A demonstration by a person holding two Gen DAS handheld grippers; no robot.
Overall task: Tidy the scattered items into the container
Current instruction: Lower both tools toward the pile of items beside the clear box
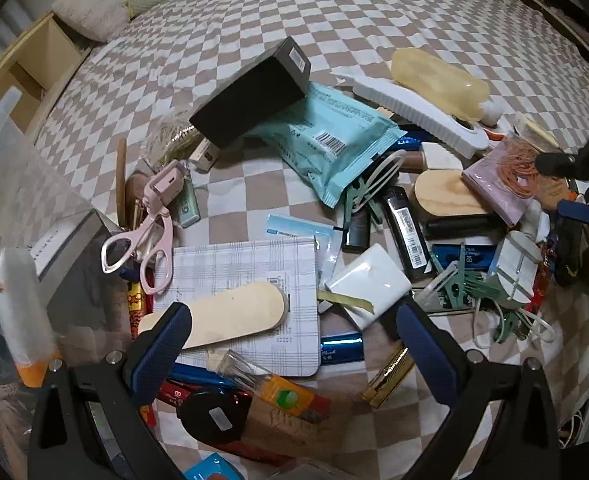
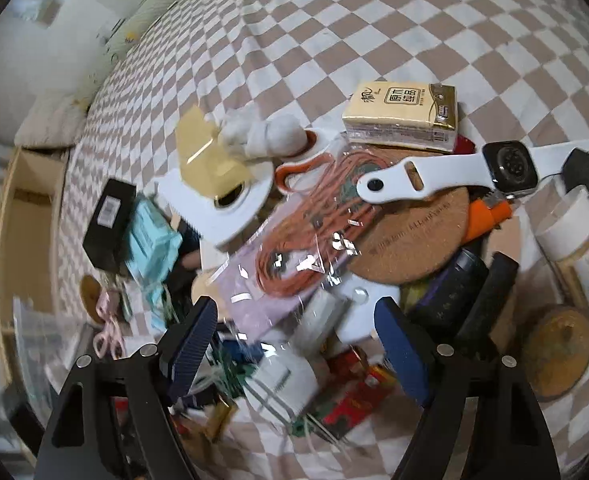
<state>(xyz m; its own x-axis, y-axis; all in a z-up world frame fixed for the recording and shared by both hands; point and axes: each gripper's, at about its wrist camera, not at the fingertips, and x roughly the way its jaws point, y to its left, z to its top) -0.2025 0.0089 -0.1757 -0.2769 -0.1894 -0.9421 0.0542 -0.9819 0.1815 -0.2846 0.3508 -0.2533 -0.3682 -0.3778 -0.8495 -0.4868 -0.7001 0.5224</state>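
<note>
Checked brown-and-white bedding (image 1: 254,20) carries the scattered clutter. Left gripper (image 1: 294,332) hovers with fingers spread and empty over a plaid pouch (image 1: 250,280) bearing a wooden paddle (image 1: 222,316); pink scissors (image 1: 150,232) lie at its 10 o'clock, a black box (image 1: 254,92) at 12. The clear container (image 1: 10,184) stands at 9 o'clock. Right gripper (image 2: 294,344), fingers likewise released, hangs over a bag of orange bands (image 2: 306,240); a white smartwatch (image 2: 474,172) lies at 1 o'clock.

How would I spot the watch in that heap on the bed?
Find the yellow tissue pack at the pile's far edge on the checkered bedspread. Just in front lies the smartwatch, resting over a round cork coaster. Nothing else there has a long white strap.
</note>
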